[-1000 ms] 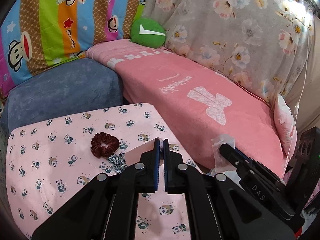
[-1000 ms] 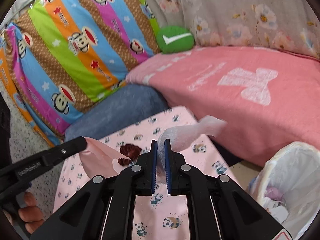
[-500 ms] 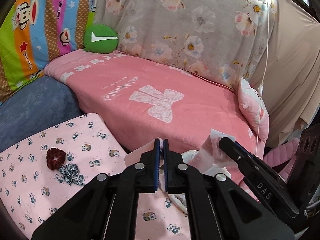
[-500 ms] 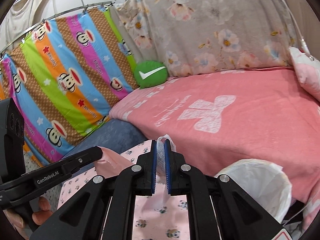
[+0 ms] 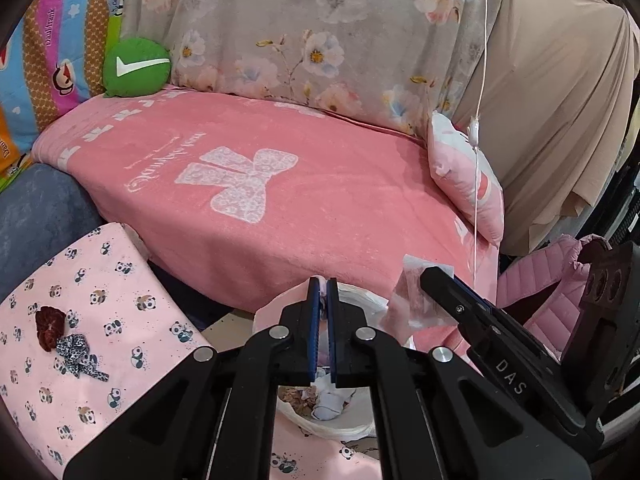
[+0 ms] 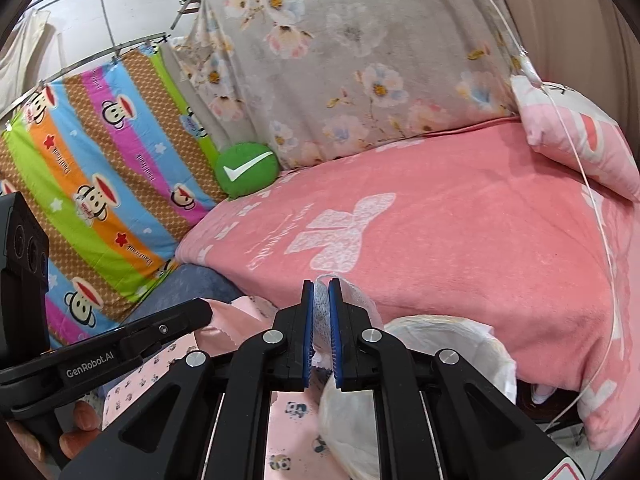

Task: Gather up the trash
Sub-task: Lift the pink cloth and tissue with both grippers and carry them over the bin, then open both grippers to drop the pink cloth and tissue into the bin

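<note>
My left gripper [image 5: 323,282] is shut on a pink wrapper [image 5: 273,312], which hangs to the left of the closed jaws. Directly below the jaws stands a bin with a white liner [image 5: 356,434], with scraps inside. In the right wrist view my right gripper [image 6: 322,285] is shut on a clear plastic wrapper [image 6: 322,306], and the bin's liner [image 6: 460,336] sits just right of and below it. The left wrist view shows the right gripper [image 5: 431,276] with its crumpled wrapper [image 5: 408,300] over the bin's far rim. In the right wrist view the left gripper [image 6: 202,314] carries the pink wrapper [image 6: 230,320].
A low table with a pink panda cloth [image 5: 100,312] lies to the left, bearing a dark red scrunchie [image 5: 50,325] and a spotted one [image 5: 76,354]. A pink-covered sofa [image 5: 280,208] runs behind the bin. A thin white cord [image 5: 476,200] hangs at the right.
Both grippers have swung right, from over the panda-cloth table to the bin, each still holding its wrapper. The bin has come into view right under the left gripper.
</note>
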